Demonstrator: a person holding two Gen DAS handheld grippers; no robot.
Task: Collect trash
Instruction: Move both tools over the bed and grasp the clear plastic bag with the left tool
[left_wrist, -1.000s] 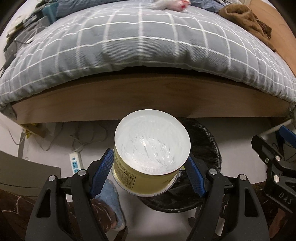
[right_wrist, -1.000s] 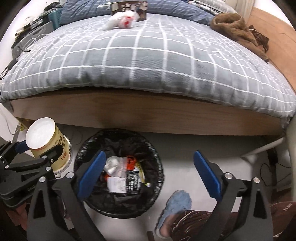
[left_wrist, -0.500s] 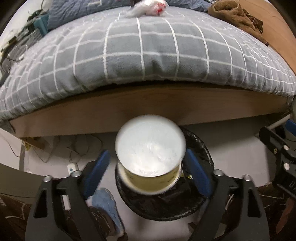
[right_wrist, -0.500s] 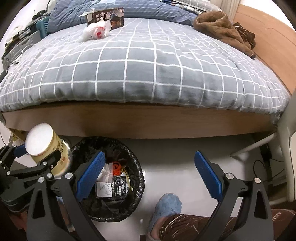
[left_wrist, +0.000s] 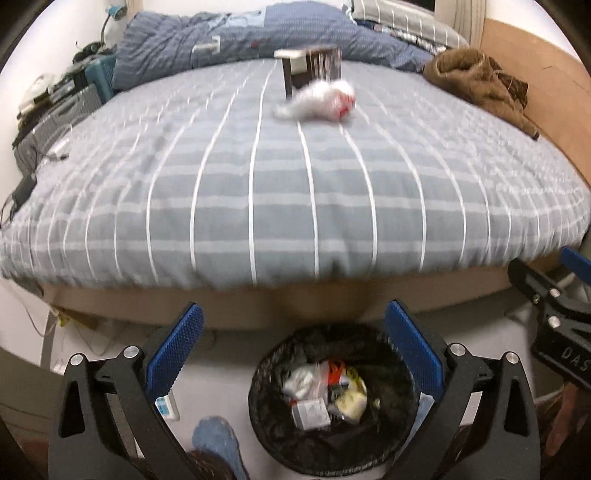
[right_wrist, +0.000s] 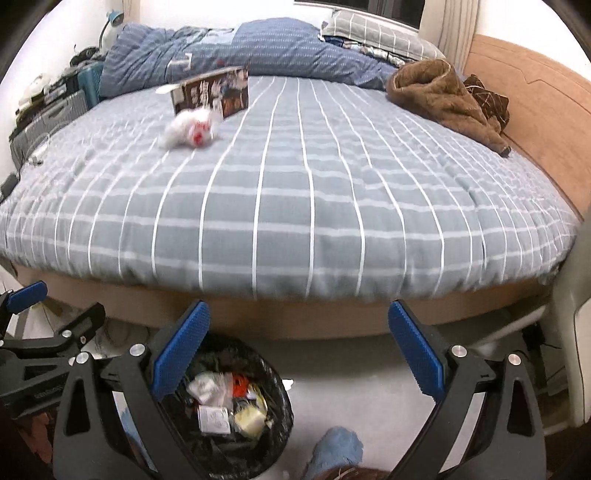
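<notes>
Gone from the left gripper (left_wrist: 293, 350) is the yellow cup; its jaws have just been opening and now stand wide with nothing between them, above the black-lined trash bin (left_wrist: 391, 435) at 6 o'clock. Yellow cup (left_wrist: 351, 400) lies inside among wrappers. Right gripper (right_wrist: 299, 350) gapes empty too. On the checked bed (right_wrist: 295, 203), a crumpled white bag (right_wrist: 188, 129) and a dark box (right_wrist: 218, 92) wait at 11 o'clock.
</notes>
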